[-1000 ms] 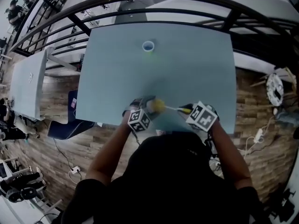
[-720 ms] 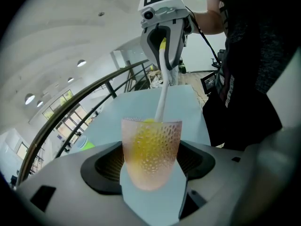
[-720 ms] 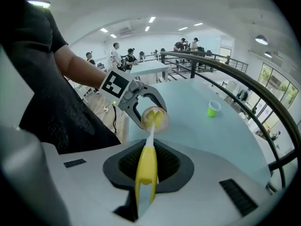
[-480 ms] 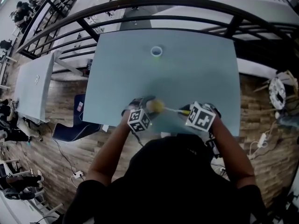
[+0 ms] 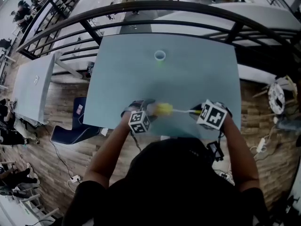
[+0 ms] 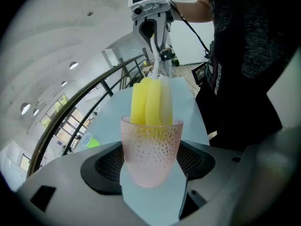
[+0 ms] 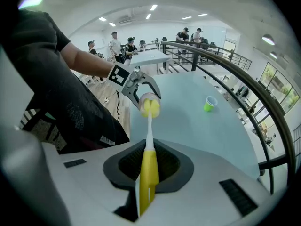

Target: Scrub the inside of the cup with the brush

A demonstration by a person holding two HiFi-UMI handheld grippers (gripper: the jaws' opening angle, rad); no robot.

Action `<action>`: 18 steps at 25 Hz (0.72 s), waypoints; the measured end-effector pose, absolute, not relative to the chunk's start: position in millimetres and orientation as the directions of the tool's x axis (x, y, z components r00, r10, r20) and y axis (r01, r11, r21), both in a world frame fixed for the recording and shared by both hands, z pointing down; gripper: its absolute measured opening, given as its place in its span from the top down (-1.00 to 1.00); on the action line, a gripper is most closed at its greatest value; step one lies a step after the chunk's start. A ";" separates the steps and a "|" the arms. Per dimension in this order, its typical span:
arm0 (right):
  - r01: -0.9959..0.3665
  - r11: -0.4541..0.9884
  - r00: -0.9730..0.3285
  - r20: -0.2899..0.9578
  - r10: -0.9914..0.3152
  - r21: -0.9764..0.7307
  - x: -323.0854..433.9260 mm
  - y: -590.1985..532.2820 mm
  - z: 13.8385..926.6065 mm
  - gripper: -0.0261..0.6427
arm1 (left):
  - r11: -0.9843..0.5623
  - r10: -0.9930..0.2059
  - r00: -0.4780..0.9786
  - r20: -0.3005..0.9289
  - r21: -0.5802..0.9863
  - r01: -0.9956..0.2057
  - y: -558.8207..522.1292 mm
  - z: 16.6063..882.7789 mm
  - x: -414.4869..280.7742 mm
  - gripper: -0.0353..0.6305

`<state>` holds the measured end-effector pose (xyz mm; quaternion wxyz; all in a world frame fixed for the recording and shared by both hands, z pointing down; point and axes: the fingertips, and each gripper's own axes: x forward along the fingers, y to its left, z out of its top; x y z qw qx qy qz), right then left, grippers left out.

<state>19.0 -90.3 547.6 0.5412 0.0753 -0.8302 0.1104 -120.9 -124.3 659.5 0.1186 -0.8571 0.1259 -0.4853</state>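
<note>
Head view, set against half a second ago: finds the right gripper (image 5: 196,112) drawn further away from the cup (image 5: 152,108), taking the brush (image 5: 164,109) with it. Puts the yellow sponge head more outside the cup's mouth than inside. Reads as the back-stroke of a scrub rather than an end to it.

Left gripper view: shows the left gripper (image 6: 151,166) with fingers pressed in on both sides of the dimpled pink cup, mouth turned toward the right gripper. Shows most of the sponge standing proud of the rim, only its lower end still down inside.

Right gripper view: shows fingers clamped tight on the brush's yellow handle, with the white neck running straight out to the cup.

Keeps cup and brush over the surface (image 5: 197,79), at the edge nearest the person. Leaves a small green cup (image 5: 160,56) well beyond the pink cup, on the side away from the person, apart from both grippers.

For the task, probably calls for pushing the sponge back in along the cup's axis, deep enough to reach the bottom. Risks slipping clear of the rim if drawn out much further.
</note>
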 end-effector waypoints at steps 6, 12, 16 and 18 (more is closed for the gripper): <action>-0.249 0.965 -0.403 0.915 -0.027 -0.082 5.3 -93.6 541.7 0.80 | -0.948 -0.309 0.508 0.804 -0.304 -0.095 -123.9 658.0 -111.5 -0.20; -0.213 0.977 -0.341 0.937 -0.071 -0.004 -15.6 -100.6 550.2 0.80 | -0.953 -0.299 0.539 0.787 -0.279 -0.121 -127.6 644.4 -99.0 -0.20; -0.185 0.982 -0.301 0.949 -0.094 0.038 -24.1 -101.2 554.0 0.80 | -0.947 -0.314 0.528 0.789 -0.297 -0.121 -132.3 644.0 -96.8 -0.20; -0.184 0.982 -0.329 0.940 -0.092 0.032 -27.0 -99.2 551.4 0.80 | -0.947 -0.314 0.524 0.791 -0.296 -0.121 -131.9 644.2 -99.4 -0.20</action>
